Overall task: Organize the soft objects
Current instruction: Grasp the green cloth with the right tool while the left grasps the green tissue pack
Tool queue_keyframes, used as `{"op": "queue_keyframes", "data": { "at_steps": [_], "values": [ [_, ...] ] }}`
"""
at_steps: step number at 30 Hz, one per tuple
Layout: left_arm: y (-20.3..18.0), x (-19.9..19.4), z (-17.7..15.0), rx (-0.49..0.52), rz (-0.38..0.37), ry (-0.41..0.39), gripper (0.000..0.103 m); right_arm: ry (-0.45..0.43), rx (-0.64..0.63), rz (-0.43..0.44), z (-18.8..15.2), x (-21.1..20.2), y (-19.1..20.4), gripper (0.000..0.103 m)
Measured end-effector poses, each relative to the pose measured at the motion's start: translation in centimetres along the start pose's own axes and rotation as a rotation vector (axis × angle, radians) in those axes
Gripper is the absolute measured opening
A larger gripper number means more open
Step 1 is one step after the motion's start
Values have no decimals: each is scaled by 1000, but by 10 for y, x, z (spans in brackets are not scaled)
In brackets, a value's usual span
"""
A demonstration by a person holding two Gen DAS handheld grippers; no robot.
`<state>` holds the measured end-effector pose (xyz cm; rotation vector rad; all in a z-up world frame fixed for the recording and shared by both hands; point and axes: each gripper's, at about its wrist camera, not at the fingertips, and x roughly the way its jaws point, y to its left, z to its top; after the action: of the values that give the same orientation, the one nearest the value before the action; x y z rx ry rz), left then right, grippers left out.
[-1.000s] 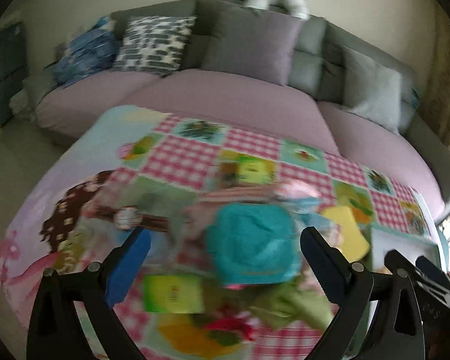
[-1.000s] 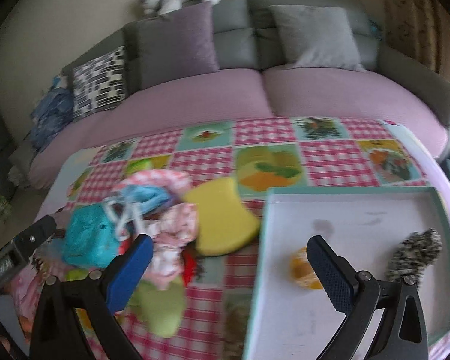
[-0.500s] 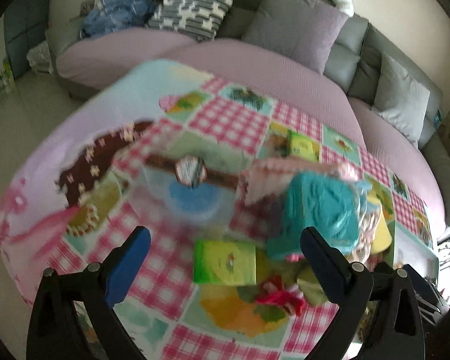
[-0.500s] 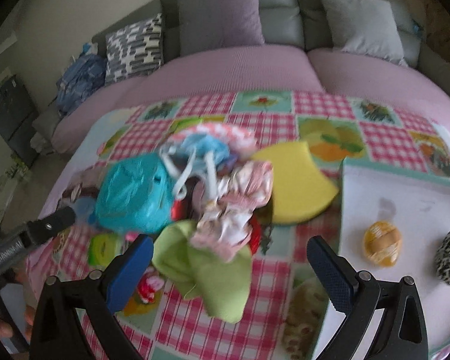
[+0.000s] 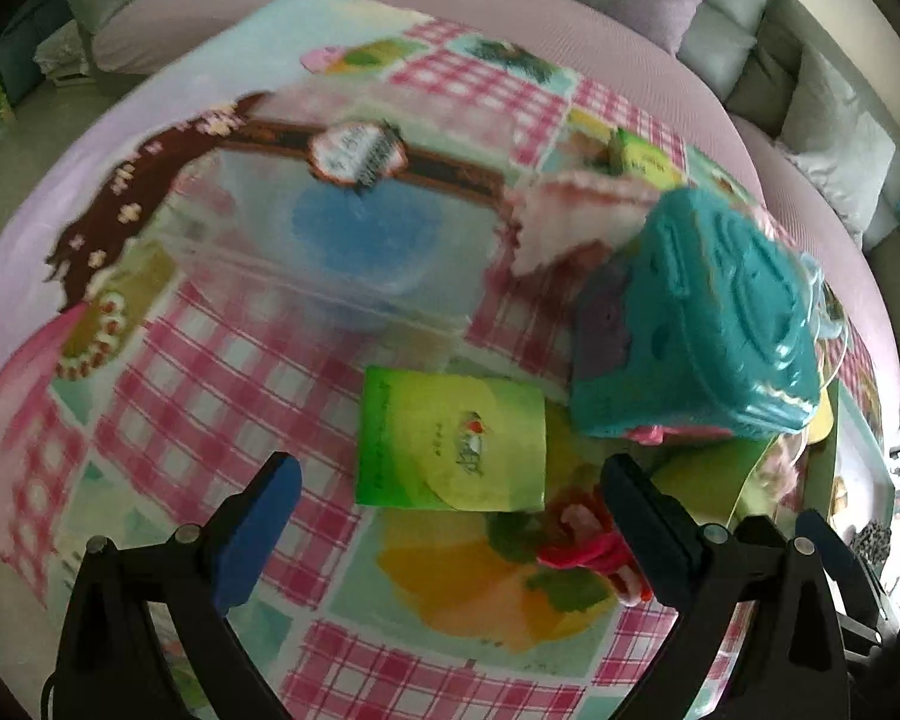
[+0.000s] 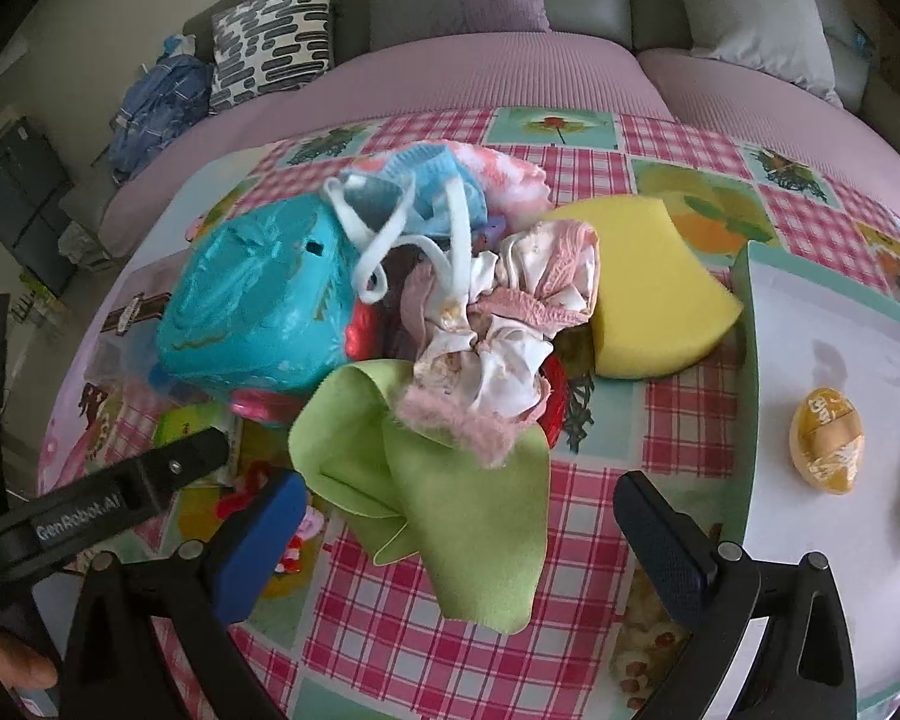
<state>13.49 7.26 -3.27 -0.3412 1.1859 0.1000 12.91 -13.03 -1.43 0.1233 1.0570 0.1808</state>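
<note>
Both hand-held grippers have dipped nearer the pile, left (image 5: pixel 447 495) and right (image 6: pixel 456 516) gaping empty; next, pinch the green cloth (image 6: pixel 444 498) for the tray (image 6: pixel 750 324) at the bench's right edge

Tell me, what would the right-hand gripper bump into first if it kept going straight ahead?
Probably the crumpled lime-green cloth, lying directly ahead between the open right gripper fingers; depth is hard to judge.

Round table (image 6: pixel 570 546), covered in pink-checked picture cloth. Lying on it: heaped pile with teal plastic case (image 6: pixel 258 318), blue mask (image 6: pixel 414 186), pink-white frilled cloth (image 6: pixel 498 324); lime-green cloth (image 6: pixel 450 492); yellow sponge (image 6: pixel 648 294); green packet (image 5: pixel 450 438); white tray (image 6: pixel 840 324) at right edge.
</note>
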Motion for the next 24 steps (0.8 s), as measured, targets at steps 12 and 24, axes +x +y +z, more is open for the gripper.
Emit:
{"op": "queue_keyframes", "data": {
  "at_steps": [12, 24],
  "values": [
    [-11, 20, 9, 21, 45, 12, 100, 9, -12, 48, -2, 12, 11, 97],
    [-16, 27, 14, 56, 78, -5, 85, 39, -19, 6, -4, 31, 19, 62]
  ]
}}
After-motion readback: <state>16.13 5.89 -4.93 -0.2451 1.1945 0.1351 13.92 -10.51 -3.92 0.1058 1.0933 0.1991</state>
